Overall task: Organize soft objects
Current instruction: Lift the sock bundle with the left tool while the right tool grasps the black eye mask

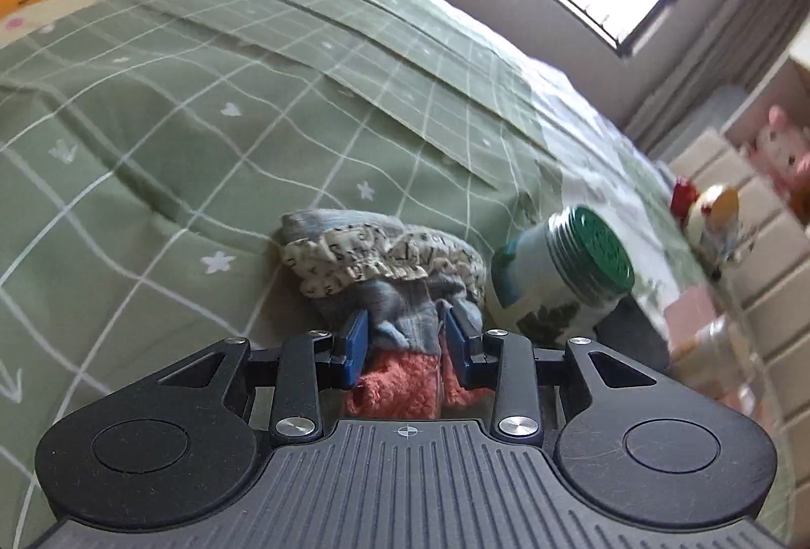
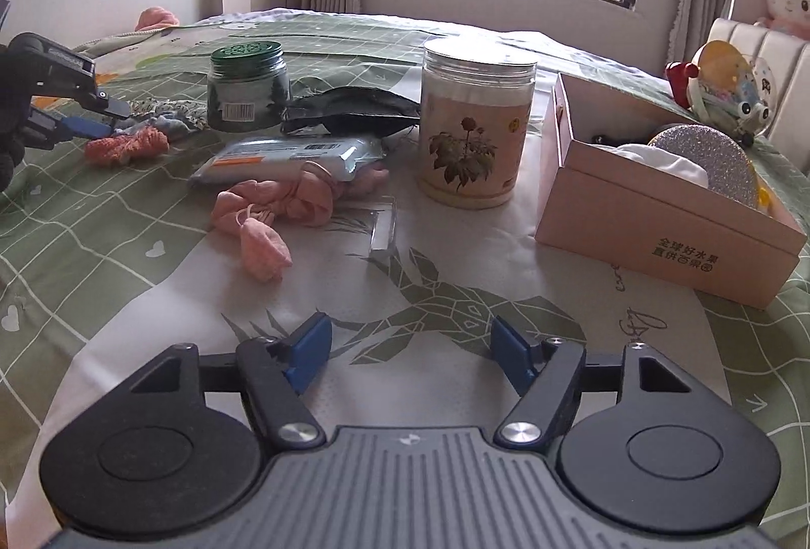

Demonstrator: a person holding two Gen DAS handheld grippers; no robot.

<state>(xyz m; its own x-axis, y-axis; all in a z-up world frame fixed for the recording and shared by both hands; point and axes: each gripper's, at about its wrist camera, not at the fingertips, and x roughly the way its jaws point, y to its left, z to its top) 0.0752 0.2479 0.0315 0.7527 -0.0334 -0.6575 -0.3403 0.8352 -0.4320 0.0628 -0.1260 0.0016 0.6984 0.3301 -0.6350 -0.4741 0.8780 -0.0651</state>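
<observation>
A: Socks first. What do they look like?

B: Soft and crumpled. The left gripper [image 1: 407, 341] has its blue pads pinching a grey-blue sock [image 1: 405, 306] with a frilled, patterned cuff, and a fuzzy coral sock [image 1: 392, 392] lies bunched just under the same pads. Both rest on the green checked bedspread [image 1: 177, 118], right beside the green-lidded jar [image 1: 562, 275].

A: And from the other side?

B: In the right wrist view the left gripper [image 2: 109, 118] sits at the far left edge, with the coral sock [image 2: 129, 146] beneath its tips. A pink sock pair [image 2: 268, 214], knotted and limp, lies nearer the middle, touching a wipes packet [image 2: 293, 156].

A: The right gripper?

B: The right gripper [image 2: 410, 346] is spread wide, holding nothing, hovering over the pale deer print on the cover.

A: Anything else nearby?

B: A tall clear jar [image 2: 476, 118] with a flower label stands upright, and a pink cardboard box [image 2: 653, 214] on the right holds white cloth and a glittery silver piece.
</observation>
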